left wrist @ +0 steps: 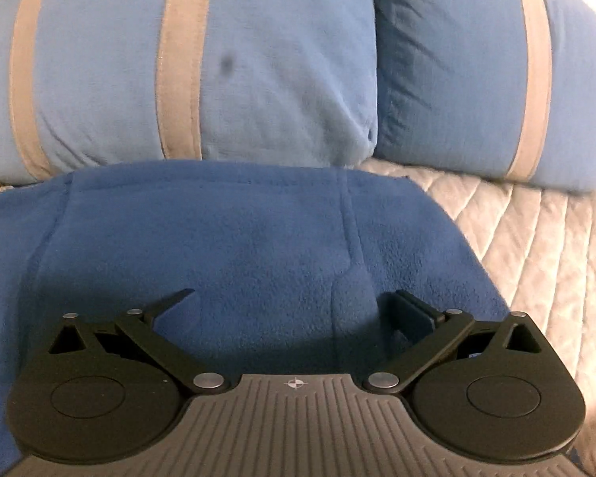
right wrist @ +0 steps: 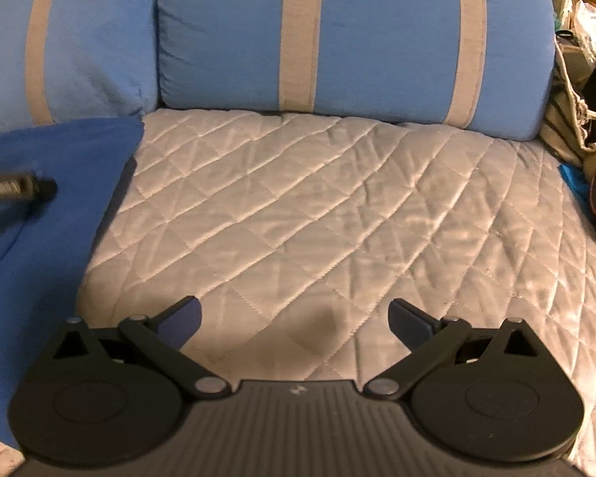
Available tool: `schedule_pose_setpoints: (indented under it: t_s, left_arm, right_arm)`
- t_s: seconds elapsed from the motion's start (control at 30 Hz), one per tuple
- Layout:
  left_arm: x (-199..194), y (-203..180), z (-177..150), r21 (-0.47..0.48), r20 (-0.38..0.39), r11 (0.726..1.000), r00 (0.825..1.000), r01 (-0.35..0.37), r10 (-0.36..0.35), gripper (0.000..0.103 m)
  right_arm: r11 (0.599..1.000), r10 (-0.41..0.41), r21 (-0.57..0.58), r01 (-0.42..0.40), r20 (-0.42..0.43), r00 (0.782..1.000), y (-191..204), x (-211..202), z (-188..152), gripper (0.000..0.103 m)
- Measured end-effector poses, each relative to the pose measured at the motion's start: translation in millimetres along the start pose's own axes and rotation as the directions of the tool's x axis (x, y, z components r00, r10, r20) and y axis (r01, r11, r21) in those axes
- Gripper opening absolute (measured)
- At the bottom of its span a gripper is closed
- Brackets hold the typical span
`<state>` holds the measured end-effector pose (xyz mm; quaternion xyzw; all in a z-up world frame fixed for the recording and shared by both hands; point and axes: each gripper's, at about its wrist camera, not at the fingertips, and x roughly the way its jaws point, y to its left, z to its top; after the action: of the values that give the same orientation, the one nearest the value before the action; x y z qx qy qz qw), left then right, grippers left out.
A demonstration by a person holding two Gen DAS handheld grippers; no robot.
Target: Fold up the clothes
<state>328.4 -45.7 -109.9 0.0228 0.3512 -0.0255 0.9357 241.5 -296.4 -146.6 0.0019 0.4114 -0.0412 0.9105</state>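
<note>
Fleece garment (left wrist: 226, 246) in dark blue lies flat on the quilted sofa seat (left wrist: 536, 238), folded into a roughly rectangular block with a straight far edge and a seam running down its right half. Its far edge sits just in front of the left back cushion (left wrist: 139, 59), which is light blue with pale grey vertical stripes and has a small dark spot near its middle. A second striped cushion (left wrist: 476, 71) stands beside the first, touching it along a vertical crease.

The left gripper (left wrist: 294, 302) hangs directly above the fleece with its fingers spread wide apart, holding nothing; whether the tips touch the cloth cannot be told. A shadow of the tool falls on the fabric between the fingers.

In the right wrist view, the right gripper (right wrist: 294, 314) hovers over the bare beige quilt (right wrist: 337, 206), well to the right of the garment, its fingers likewise spread wide and empty. The fleece (right wrist: 51, 167) shows at the left edge of that view, its right edge lying on the quilt, and a blurred dark piece of the other tool (right wrist: 16, 189) shows over it. The striped cushions (right wrist: 377, 39) line the back of the seat. At the far right, past the sofa's end, sits a cluttered heap of bags (right wrist: 580, 111), too indistinct to tell apart.
</note>
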Motion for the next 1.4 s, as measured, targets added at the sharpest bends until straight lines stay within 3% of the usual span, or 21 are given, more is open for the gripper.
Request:
schedule_pose_setpoints:
  t_s: [0.23,0.37,0.5,0.67,0.87,1.13,1.2,1.4]
  left_arm:
    - [0.2,0.9,0.6,0.000,0.018,1.000,1.000,0.007,-0.007,0.103]
    - [-2.3,0.1,-0.8,0.003,0.024,1.000,1.000,0.003,-0.004,0.103]
    - [-6.8,0.7,-0.4,-0.005,-0.001,1.000,1.000,0.005,-0.005,0.103]
    - [-33.0,5.4,2.1,-0.035,-0.038,0.999,0.999,0.035,-0.036,0.103]
    - [-111.6,19.8,1.4,-0.052,0.025,0.993,0.994,0.110,-0.108,0.103]
    - [-229.8,72.2,5.5,0.000,0.129,0.982,0.974,0.187,-0.186,0.103]
    - [-255.4,92.2,6.1,0.020,0.151,0.985,0.973,0.173,-0.174,0.103]
    - [-307.5,158.2,24.3,0.042,0.205,0.998,0.977,0.043,-0.050,0.103]
  right_arm:
    - [0.997,-0.052,-0.061,0.049,-0.048,0.998,7.5,9.4,-4.4,0.103]
    - [0.997,-0.041,-0.066,0.033,-0.126,0.991,8.7,19.0,-9.0,0.103]
    - [0.999,0.015,0.048,-0.006,-0.187,0.982,-1.8,27.6,-10.0,0.103]
    - [0.999,0.031,0.038,-0.024,-0.184,0.983,-2.9,27.2,-8.1,0.103]
    - [0.984,0.150,0.113,-0.140,-0.085,0.985,-15.8,2.7,-2.4,0.103]
    - [0.962,0.270,-0.049,-0.270,0.013,0.963,-39.3,-91.0,5.3,0.103]
    - [0.957,0.287,-0.066,-0.284,0.047,0.957,-57.3,-115.9,11.8,0.103]
    - [0.960,0.278,-0.022,-0.278,0.159,0.947,-130.2,-169.9,38.1,0.103]
